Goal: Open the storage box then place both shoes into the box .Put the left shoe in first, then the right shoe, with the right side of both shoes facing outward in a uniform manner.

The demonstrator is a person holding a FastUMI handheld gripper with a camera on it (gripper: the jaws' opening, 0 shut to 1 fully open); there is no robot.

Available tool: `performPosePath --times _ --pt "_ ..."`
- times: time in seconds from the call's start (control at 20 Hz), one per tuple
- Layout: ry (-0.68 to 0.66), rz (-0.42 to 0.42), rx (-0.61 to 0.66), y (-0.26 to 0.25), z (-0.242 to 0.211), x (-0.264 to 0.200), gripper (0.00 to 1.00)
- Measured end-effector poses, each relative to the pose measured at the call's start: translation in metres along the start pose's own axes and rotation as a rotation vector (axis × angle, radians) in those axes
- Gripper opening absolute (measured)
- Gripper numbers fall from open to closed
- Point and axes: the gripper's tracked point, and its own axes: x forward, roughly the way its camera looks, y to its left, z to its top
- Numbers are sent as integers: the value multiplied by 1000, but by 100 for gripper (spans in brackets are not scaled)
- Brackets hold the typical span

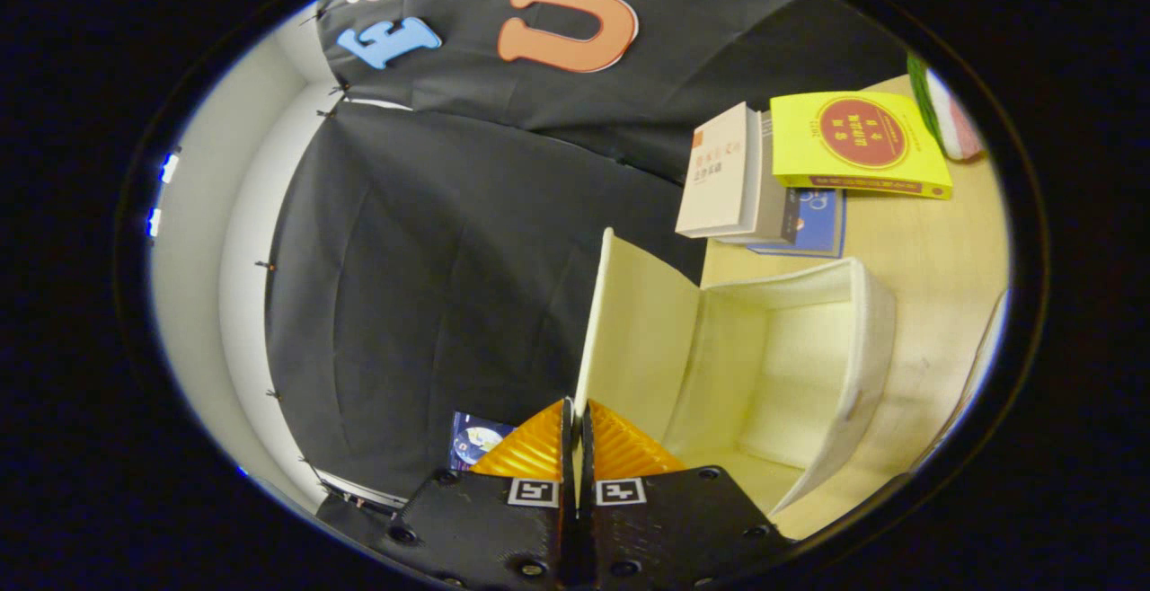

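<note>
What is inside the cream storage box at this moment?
Nothing visible: the cream storage box shows bare inner walls and floor, no shoes. Its thin lid panel is pinched in the gripper. The fingers cover the nearest inside corner.

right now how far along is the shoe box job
Done: little yet. In hand: the tongs are shut on the storage box's lid, which is swung up, showing the box interior with no shoes inside. Left: release the lid, place the left shoe, then the right.
</note>
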Motion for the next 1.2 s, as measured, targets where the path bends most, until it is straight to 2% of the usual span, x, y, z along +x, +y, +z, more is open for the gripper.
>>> performPosePath --times 0.3,0.35,0.45,0.7,0.9,1.2 --pt "20 -46 -74 48 -3 70 6" --pt "30 -32 -86 57 -5 75 7" --pt "59 -30 -110 73 -14 92 37" --pt "85 -157 -215 61 -28 90 95" --pt "66 -244 -245 24 -35 45 95" --pt "3 -527 -243 -99 -44 -75 95"
